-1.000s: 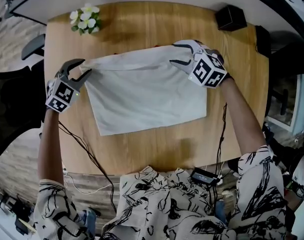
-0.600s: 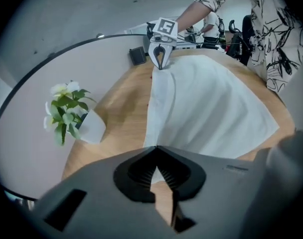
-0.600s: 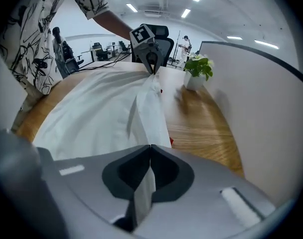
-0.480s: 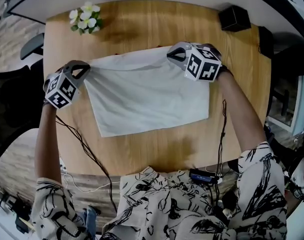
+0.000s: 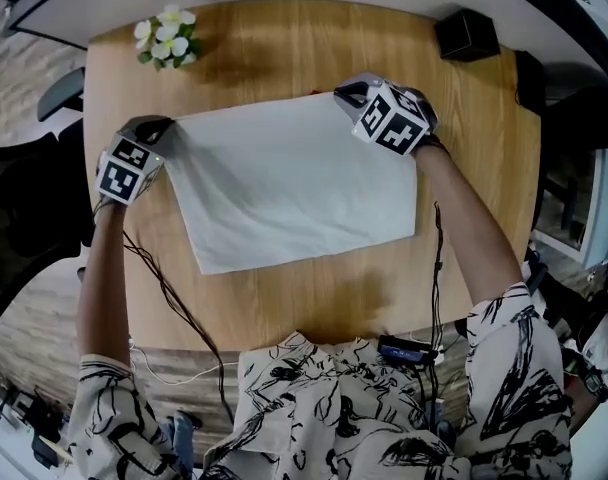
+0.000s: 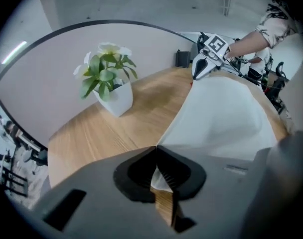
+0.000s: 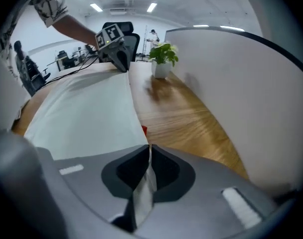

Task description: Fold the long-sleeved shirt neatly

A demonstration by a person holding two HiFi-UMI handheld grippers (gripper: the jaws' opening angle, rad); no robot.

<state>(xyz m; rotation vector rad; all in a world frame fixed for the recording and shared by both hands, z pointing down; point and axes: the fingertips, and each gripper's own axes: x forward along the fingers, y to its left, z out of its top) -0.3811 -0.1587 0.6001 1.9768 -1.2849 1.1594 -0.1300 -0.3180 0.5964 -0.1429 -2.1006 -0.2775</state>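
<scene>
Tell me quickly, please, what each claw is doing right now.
Left claw: shut on the shirt, at its far left corner.
Right claw: shut on the shirt's far right corner.

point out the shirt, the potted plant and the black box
shirt [image 5: 294, 183]: head view, middle of the folded cloth
potted plant [image 6: 115, 99]: left gripper view, front of its white pot
black box [image 5: 467, 35]: head view, its top face

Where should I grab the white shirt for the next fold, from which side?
Probably its two far corners, from above: the shirt lies flat as a rectangle, so only edges can be pinched. The left gripper and right gripper are shut on them.
</scene>
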